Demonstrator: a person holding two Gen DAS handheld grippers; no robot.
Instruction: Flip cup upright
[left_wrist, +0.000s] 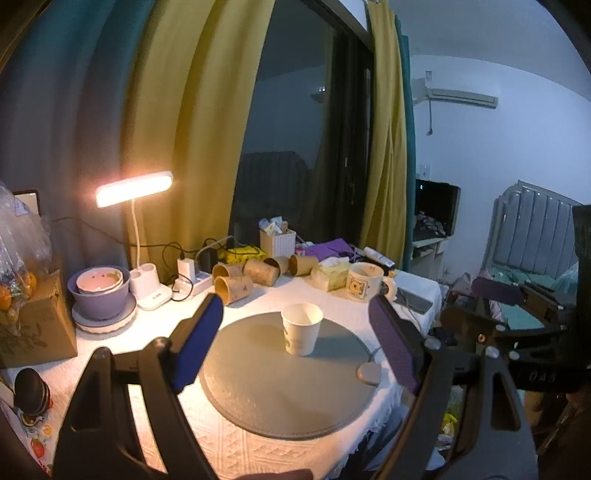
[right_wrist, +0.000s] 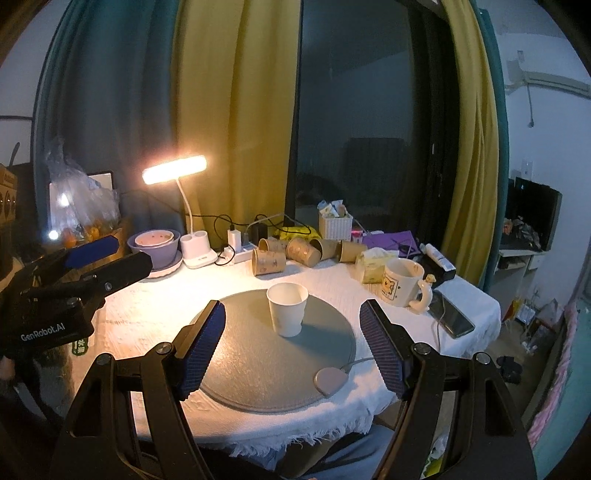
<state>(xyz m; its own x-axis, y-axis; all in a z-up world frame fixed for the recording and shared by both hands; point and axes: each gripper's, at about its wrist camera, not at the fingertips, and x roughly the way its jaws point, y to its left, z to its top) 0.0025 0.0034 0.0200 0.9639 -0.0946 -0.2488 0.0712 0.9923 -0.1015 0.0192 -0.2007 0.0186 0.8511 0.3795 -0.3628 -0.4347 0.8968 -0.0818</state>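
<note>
A white paper cup (left_wrist: 301, 328) stands upright, mouth up, on a round grey mat (left_wrist: 258, 387); it also shows in the right wrist view (right_wrist: 287, 308) on the mat (right_wrist: 258, 369). My left gripper (left_wrist: 295, 314) is open and empty, held back from the cup, which sits in line with the gap between its blue pads. My right gripper (right_wrist: 291, 314) is open and empty too, a short way in front of the cup. The left gripper also shows in the right wrist view (right_wrist: 110, 254) at the left, above the table.
Several brown paper cups (right_wrist: 284, 254) lie on their sides behind the mat. A ceramic mug (right_wrist: 402, 282), tissue pack (right_wrist: 373, 267), phone (right_wrist: 452, 317), lit desk lamp (right_wrist: 173, 170), purple bowl (right_wrist: 157, 247) and power strip (right_wrist: 240, 251) crowd the table's back. A small round puck (right_wrist: 330, 380) lies on the mat's right edge.
</note>
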